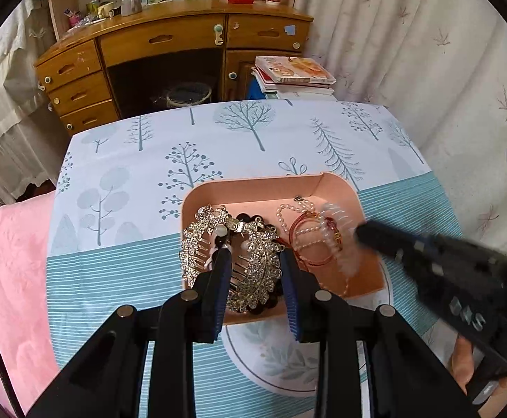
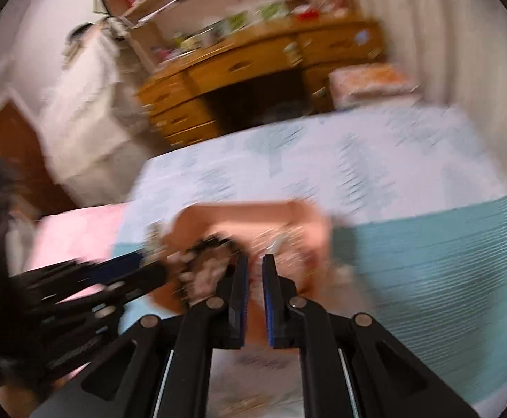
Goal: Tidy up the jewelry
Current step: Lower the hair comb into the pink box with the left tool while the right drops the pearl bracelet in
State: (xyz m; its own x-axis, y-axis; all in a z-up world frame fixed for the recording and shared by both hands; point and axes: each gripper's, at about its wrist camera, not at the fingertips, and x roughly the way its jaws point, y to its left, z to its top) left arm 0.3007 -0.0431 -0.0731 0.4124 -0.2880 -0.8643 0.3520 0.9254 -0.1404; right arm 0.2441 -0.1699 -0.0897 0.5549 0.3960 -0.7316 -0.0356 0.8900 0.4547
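Left gripper (image 1: 255,254) pinching rhinestone comb (image 1: 232,254) over pink tray (image 1: 337,181); right gripper (image 2: 254,261) pressed together, empty; next: seat comb.

The left gripper (image 1: 255,261) has two black plastic fingers (image 1: 218,278) with flat blue pads, ribbed on the inner side. Behind the fingers, black link arms spread out like a fan, and each joint has a round silver rivet (image 1: 188,296). The arms have long oval cut-outs.

The right gripper (image 2: 254,268) has the same form: black fingers (image 2: 234,299), blue pads, silver rivets (image 2: 214,302), and thin metal rods between the arms. Seen from the left camera, its body shows white letters, too blurred to read.
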